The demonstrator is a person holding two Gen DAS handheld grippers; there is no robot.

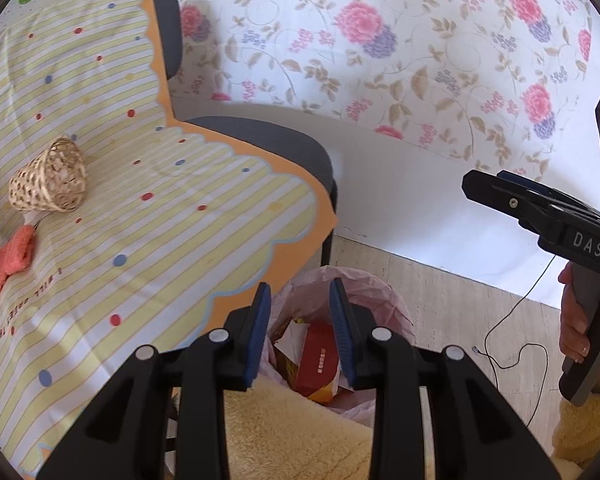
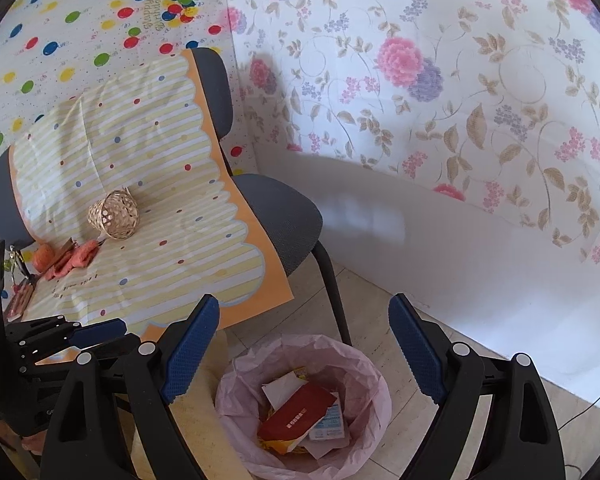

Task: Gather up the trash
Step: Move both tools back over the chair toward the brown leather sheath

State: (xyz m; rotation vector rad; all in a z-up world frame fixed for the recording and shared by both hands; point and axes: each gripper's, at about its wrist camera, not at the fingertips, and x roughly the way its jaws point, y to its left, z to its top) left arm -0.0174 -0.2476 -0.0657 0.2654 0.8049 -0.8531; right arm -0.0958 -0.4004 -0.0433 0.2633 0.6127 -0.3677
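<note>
Two grippers are hanging over the bin (image 2: 300,408), low centre in both views, prob. so drops fall straight into its pink liner. Your left gripper (image 1: 300,332) is standing part open w/ nothing between the pads; the red box (image 2: 298,414) is already lying inside w/ other wrappers. Your right gripper (image 2: 304,360) is gaping wide, empty. More bits are sitting on the chair (image 2: 284,216), left of frame, beside a basket (image 2: 114,214). Readable: "DAS" on the right gripper's body, "Happy Birthday" upper left; box print too small.
</note>
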